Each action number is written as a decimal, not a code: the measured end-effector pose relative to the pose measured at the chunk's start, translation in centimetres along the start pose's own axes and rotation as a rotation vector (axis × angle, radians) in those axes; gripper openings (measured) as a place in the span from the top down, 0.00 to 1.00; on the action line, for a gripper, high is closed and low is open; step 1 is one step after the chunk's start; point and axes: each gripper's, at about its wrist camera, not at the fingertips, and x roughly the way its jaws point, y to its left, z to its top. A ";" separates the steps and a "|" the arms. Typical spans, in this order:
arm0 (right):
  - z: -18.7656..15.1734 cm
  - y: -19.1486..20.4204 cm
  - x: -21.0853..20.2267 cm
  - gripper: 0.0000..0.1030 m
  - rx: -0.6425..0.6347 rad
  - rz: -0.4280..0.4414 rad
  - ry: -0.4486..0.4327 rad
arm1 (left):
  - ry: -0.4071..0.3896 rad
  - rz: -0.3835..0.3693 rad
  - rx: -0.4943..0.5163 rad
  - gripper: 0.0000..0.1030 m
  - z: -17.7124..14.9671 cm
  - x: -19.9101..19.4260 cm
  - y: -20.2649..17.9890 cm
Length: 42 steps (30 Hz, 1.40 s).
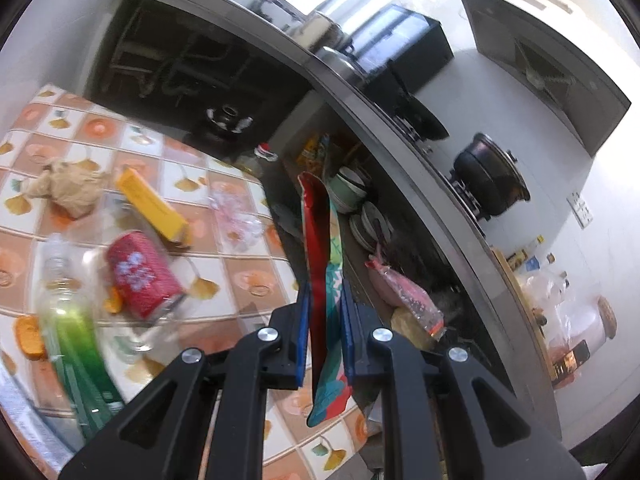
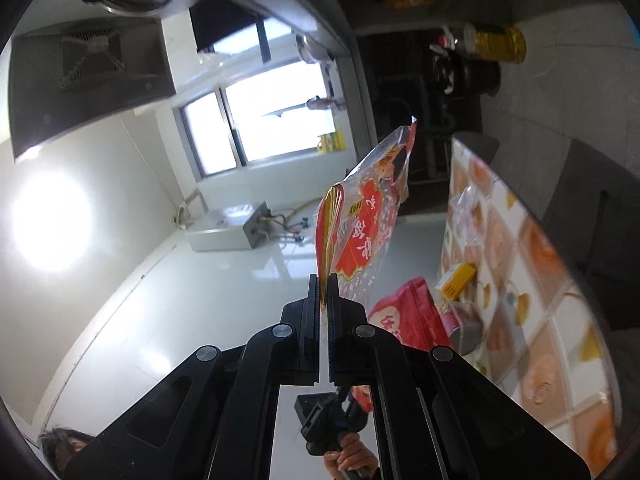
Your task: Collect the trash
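My left gripper is shut on a red and teal snack bag, held up off the tiled table. On the table in the left wrist view lie a red can, a green plastic bottle, a yellow box, a crumpled brown paper and clear plastic wrap. My right gripper is shut on a red and clear snack wrapper, held in the air beside the table. The red bag, the can and the yellow box also show in the right wrist view.
A dark counter with a black pot and stove runs behind the table. Shelves below it hold bowls and bagged food. The right wrist view shows a range hood, a window and dark jars on the floor.
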 end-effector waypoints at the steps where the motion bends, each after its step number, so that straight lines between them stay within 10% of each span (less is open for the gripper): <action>1: 0.1 -0.1 -0.8 0.98 0.005 0.000 -0.010 | 0.011 -0.007 0.008 0.88 -0.2 0.8 -0.7; 28: 3.5 -2.4 -17.1 0.98 0.029 -0.111 -0.372 | 0.317 -0.114 0.210 0.88 -5.0 23.9 -14.2; 42: 5.9 -5.4 -18.7 0.98 0.007 -0.417 -0.432 | 0.445 0.023 0.398 0.88 -8.6 34.3 -17.2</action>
